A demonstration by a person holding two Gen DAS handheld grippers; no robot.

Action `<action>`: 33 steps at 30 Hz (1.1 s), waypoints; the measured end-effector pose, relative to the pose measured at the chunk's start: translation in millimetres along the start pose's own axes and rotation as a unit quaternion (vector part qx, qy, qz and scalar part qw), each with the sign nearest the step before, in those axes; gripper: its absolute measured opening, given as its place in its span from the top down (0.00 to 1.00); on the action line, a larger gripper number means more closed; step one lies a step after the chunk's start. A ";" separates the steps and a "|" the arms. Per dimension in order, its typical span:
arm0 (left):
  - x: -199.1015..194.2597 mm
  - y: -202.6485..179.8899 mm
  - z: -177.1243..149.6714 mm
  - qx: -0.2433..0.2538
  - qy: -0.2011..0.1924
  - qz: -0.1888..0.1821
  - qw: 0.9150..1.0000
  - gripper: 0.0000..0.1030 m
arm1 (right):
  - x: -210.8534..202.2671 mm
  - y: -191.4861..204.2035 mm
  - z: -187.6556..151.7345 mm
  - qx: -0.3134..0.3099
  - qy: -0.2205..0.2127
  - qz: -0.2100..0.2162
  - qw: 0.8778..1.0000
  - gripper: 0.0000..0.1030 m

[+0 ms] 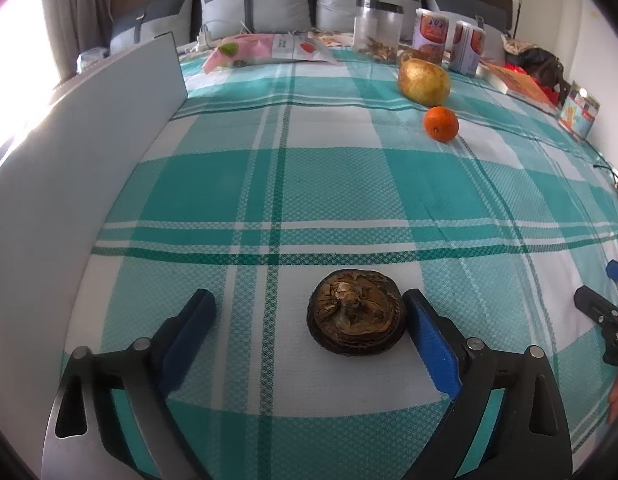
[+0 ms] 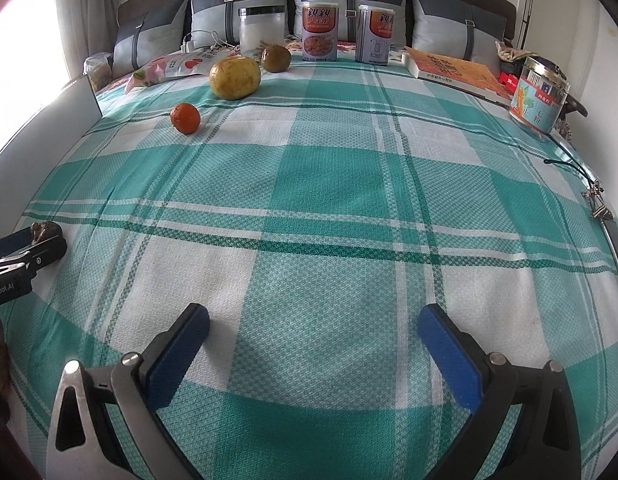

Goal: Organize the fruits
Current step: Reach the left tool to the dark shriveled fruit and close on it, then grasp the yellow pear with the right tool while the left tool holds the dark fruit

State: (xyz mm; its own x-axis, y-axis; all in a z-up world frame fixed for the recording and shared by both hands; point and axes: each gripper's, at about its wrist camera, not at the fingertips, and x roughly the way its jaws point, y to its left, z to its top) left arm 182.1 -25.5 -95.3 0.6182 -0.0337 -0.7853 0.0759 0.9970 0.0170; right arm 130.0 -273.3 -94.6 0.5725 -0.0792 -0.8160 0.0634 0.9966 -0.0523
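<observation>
Few markings can be read. On the black body of the left tool, seen at the left edge of the right wrist view, white lettering is cut off by the frame and reads "nRobot.AI". Far ahead of the right tool, by the pillows, stands a can whose orange label carries two large Chinese characters, "親親"; smaller print beneath is too blurred to read. The can beside it shows the same characters, partly turned away. Ahead and to the right, a jar has a blue label with Chinese print and an orange book bears dark characters, none clear enough to read.
</observation>
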 end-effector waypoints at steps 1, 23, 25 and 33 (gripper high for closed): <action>0.0 0.2 -0.2 -0.001 0.000 -0.001 1.000 0.08 | 0.1 0.0 0.0 0.000 0.000 0.000 1.000 0.00; -0.2 1.6 -0.5 -0.003 0.000 -0.002 1.000 0.06 | 62.4 58.6 194.3 -0.024 -0.054 0.092 0.994 0.00; -0.2 1.4 -0.5 -0.003 0.000 -0.001 1.000 0.06 | 94.2 76.0 214.9 -0.036 -0.017 0.085 0.996 0.00; 0.2 1.3 -0.2 -0.004 0.000 -0.002 1.000 0.06 | 148.5 82.5 240.0 -0.020 0.058 0.064 0.996 0.38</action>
State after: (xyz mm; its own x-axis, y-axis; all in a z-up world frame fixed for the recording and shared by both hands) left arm 182.1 -24.2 -95.6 0.6183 -0.0370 -0.7850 0.0719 0.9974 0.0096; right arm 416.4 -208.1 -82.0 0.4753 0.0497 -0.8784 -0.0384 0.9986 0.0357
